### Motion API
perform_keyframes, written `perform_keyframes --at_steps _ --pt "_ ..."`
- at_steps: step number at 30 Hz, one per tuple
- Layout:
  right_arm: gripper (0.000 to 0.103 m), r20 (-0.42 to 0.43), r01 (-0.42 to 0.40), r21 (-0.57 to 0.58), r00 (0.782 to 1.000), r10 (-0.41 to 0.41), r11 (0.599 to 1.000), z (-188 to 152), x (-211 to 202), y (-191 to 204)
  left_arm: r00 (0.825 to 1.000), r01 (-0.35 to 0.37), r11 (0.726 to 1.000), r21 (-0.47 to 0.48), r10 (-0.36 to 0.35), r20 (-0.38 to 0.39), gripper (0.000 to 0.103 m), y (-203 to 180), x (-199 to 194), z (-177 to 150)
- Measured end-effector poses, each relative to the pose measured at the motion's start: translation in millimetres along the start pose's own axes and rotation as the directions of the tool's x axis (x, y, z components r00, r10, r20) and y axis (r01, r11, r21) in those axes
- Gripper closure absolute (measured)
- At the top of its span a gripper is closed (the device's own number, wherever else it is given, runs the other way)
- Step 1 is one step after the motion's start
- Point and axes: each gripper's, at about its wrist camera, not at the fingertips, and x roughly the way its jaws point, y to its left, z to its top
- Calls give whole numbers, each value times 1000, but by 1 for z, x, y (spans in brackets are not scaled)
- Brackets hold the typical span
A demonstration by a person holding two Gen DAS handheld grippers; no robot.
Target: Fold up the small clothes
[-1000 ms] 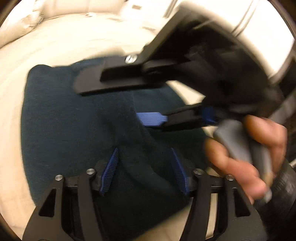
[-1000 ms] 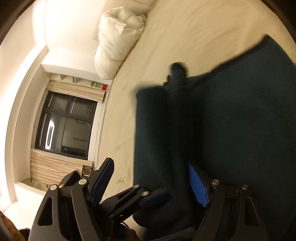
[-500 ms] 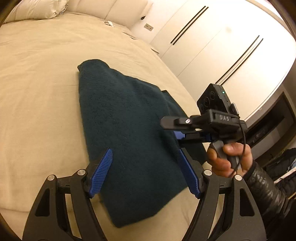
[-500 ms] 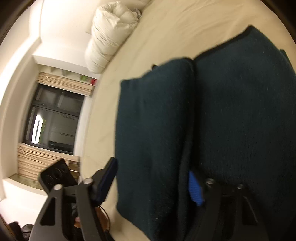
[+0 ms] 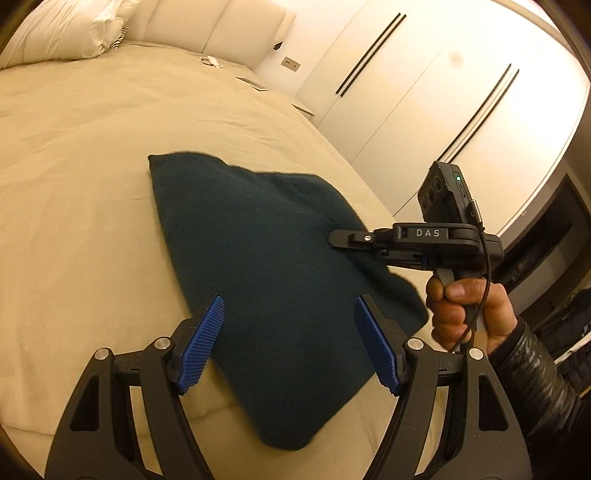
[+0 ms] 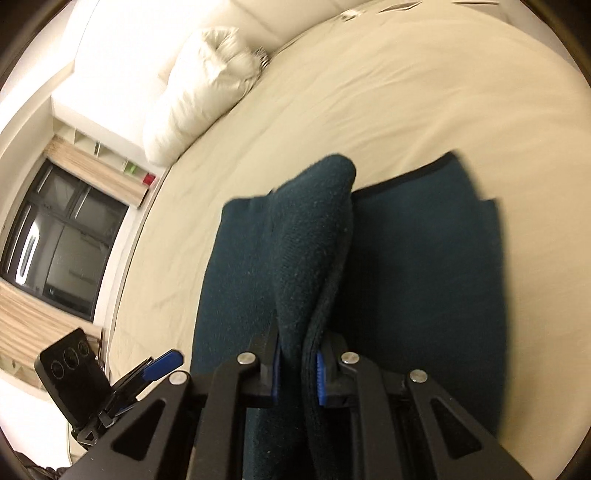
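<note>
A dark teal garment (image 5: 266,258) lies on the beige bed (image 5: 74,184), partly folded. My left gripper (image 5: 291,347) is open and empty, held above the garment's near end. My right gripper (image 6: 297,369) is shut on a raised fold of the garment (image 6: 310,229) at its right edge and lifts it above the flat layers. The right gripper also shows in the left wrist view (image 5: 354,238), held by a hand. The left gripper shows at the lower left of the right wrist view (image 6: 147,373).
White pillows (image 5: 62,33) and a padded headboard (image 5: 207,33) are at the far end of the bed. White wardrobe doors (image 5: 424,92) stand to the right. A dark window (image 6: 55,243) is in the right wrist view.
My left gripper let go of the garment and drew back above it. My right gripper closed on the garment's edge and raised a fold.
</note>
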Motion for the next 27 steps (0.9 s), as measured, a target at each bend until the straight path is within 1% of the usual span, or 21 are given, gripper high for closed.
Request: perform_keyframes --at_steps 2,6,8,9,13,14,17,20,21,23,25,27 --pt "88 14 13 21 1000 -14 1000 2 -9 -15 1000 -4 1000 -2 4 -12 31 -2 11 4" --pt "88 -2 54 41 999 -54 998 -4 -14 -43 999 -16 1000 -4 16 -49 31 -1 15 2" --pt "88 12 43 72 999 -44 996 -7 -14 -56 998 -19 1000 3 19 -65 31 -6 20 2" --pt "88 27 32 87 999 -34 996 -7 -17 -63 997 -23 1000 8 23 -68 31 -9 34 10" --pt "88 48 40 74 998 -43 996 -10 -23 -64 997 -32 999 7 33 -71 31 -9 28 7" --pt "88 44 46 65 998 -49 997 -10 -24 -63 997 -33 999 1 33 -68 31 -6 20 -3" --pt "88 54 70 32 996 -72 997 -13 -34 -56 998 -34 999 -8 34 -54 31 -3 20 0" --pt "88 61 80 36 995 -83 996 -21 -37 -60 996 -45 999 -13 44 -78 31 2 26 -5" --pt "88 45 93 46 994 -96 995 -18 -26 -60 995 -43 999 -19 41 -89 31 3 28 -4" --pt "88 30 86 60 996 -88 994 -21 -18 -69 993 -42 999 -26 39 -113 31 5 32 -4" --pt "88 51 63 74 996 -67 995 -24 -19 -76 991 -41 999 -34 36 -130 31 8 36 -6" --pt "87 74 51 77 996 -56 996 -30 -23 -75 992 -35 998 -45 29 -123 31 12 34 -6"
